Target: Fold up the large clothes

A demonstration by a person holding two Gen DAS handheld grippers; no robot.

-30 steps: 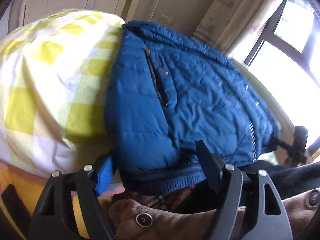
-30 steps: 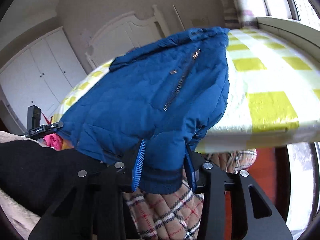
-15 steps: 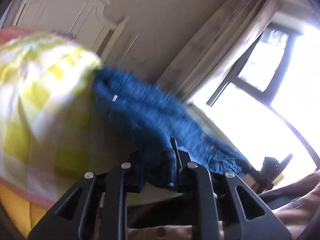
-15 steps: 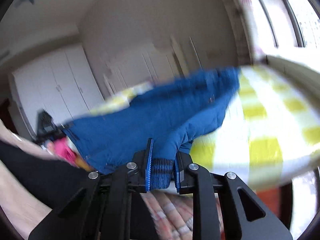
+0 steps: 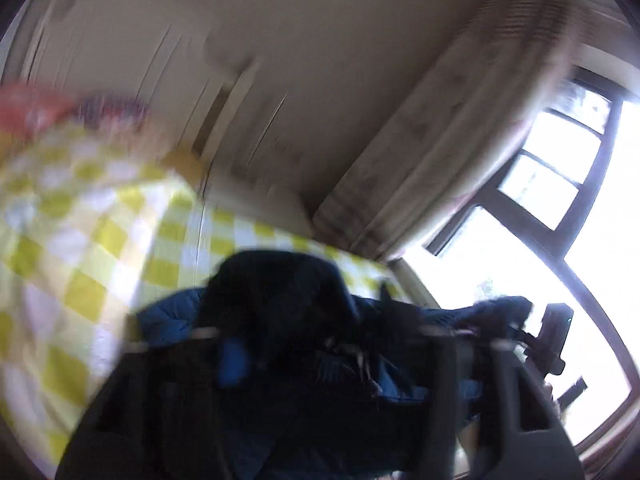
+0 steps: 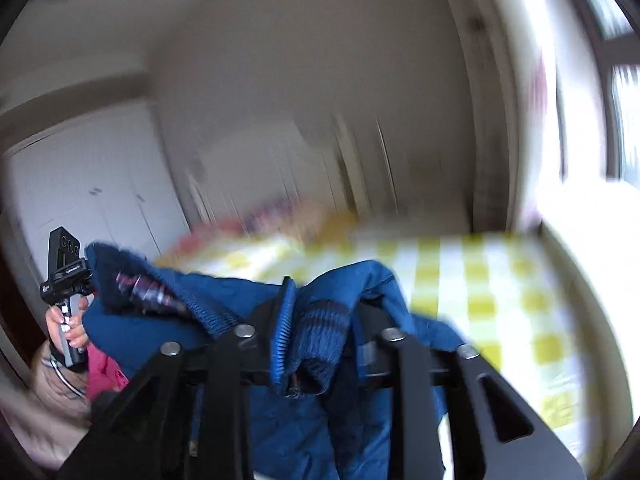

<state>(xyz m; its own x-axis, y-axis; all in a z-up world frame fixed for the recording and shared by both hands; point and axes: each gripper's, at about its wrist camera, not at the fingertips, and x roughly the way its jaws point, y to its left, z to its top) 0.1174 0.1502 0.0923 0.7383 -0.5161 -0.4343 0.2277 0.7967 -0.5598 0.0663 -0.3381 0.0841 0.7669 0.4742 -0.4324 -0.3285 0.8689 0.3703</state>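
Jacket (image 6: 248, 312), blue quilted, is lifted above the bed (image 6: 492, 280), bunched between both tongs. Right tongs (image 6: 316, 332) clenched on its ribbed knit hem. Right view alone shows the person's left hand (image 6: 66, 326) gripping the other tool's handle; writing on that tool too small to read. Left view heavily blurred: left tongs (image 5: 324, 344) with dark fabric across them, grip state cannot be told. Bed cover yellow-and-white check. Window (image 5: 560, 216) with curtain (image 5: 452, 160) at right; white wardrobe (image 6: 88, 200) at left.
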